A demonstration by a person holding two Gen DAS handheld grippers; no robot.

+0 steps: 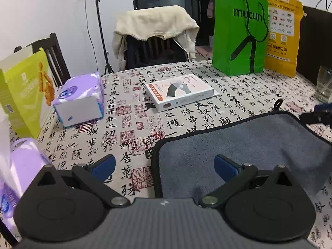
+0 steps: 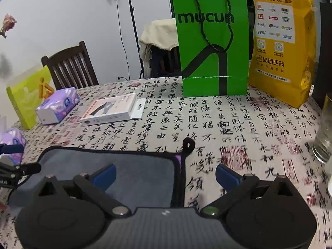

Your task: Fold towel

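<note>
Towel (image 1: 238, 145) flat, hanging loop (image 2: 188, 145) (far corner) toward green bag (image 2: 211, 41); fingers of both grippers (image 1: 165, 167) (image 2: 165, 175) apart.

One grey towel (image 1: 238, 145), two purple tissue packs (image 1: 79, 99), one white box (image 1: 179, 92), two paper bags (image 1: 238, 33), two chairs (image 1: 157, 49), one glass (image 1: 323, 84)

From my left gripper (image 1: 165, 167), tablecloth (image 1: 128, 128) lies bare at twelve; white box (image 1: 179, 92) beyond, tissue pack (image 1: 79, 100) at ten.

Table in calligraphy-print cloth (image 1: 186, 112), grey towel (image 1: 249, 145) near, white box (image 1: 180, 92) centre, tissue pack (image 1: 81, 101) left, green bag (image 1: 238, 35) and yellow bag (image 1: 282, 35) far right.
</note>
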